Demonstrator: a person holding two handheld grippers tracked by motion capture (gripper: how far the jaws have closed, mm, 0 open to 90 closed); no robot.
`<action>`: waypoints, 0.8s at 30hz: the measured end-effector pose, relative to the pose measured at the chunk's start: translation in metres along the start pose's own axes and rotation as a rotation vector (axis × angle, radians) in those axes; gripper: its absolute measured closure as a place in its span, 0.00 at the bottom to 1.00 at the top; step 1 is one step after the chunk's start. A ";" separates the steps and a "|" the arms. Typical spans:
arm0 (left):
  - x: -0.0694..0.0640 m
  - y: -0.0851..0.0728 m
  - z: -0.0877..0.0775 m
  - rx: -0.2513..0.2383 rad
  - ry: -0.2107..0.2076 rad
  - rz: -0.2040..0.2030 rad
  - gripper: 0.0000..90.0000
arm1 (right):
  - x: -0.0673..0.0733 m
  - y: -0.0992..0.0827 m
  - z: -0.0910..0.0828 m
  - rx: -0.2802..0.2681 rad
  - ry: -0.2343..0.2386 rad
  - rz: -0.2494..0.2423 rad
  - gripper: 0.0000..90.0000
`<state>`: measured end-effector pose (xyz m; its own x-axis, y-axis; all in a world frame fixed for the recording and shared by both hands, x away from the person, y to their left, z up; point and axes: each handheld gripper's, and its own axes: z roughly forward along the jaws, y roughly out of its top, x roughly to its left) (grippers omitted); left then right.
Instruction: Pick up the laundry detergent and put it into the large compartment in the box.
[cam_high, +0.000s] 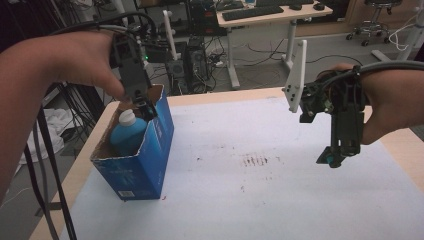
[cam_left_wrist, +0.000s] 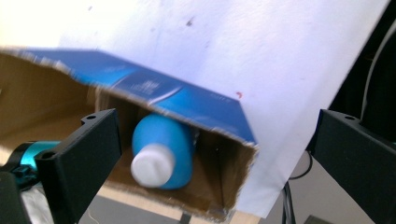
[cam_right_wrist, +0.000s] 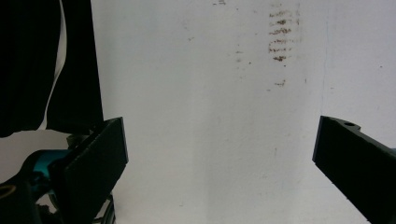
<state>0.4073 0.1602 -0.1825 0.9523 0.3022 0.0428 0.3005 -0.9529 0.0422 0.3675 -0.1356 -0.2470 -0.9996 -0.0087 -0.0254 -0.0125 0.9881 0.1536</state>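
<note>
Place: lab or tech office
Behind: desk (cam_high: 280, 17) with keyboard (cam_high: 252, 12), office chair (cam_high: 372, 22)
Floor: tangled cables (cam_high: 260, 50), computer tower (cam_high: 195, 62)
Work: surface (cam_high: 280, 170) under white sheet, wood edge

Dim room, high view grainy w/ dark foreground, left gripper view motion-blurred, paper glare-washed

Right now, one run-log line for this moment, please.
left gripper: open, above box | blue bottle: upright inside blue box, free | right gripper: open, empty, over white sheet
</note>
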 end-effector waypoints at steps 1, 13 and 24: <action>-0.003 0.003 0.001 0.005 -0.005 0.020 0.02 | 0.000 0.000 -0.001 0.001 -0.001 0.002 0.03; -0.024 0.025 0.031 -0.001 -0.045 0.143 0.02 | 0.001 0.007 -0.002 0.014 0.000 0.000 0.03; -0.030 0.036 0.055 0.011 -0.060 0.209 0.02 | 0.003 0.010 -0.012 0.025 -0.017 0.009 0.03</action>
<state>0.3927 0.1150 -0.2368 0.9953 0.0963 -0.0104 0.0966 -0.9949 0.0279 0.3643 -0.1279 -0.2333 -0.9992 0.0023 -0.0410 -0.0030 0.9917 0.1289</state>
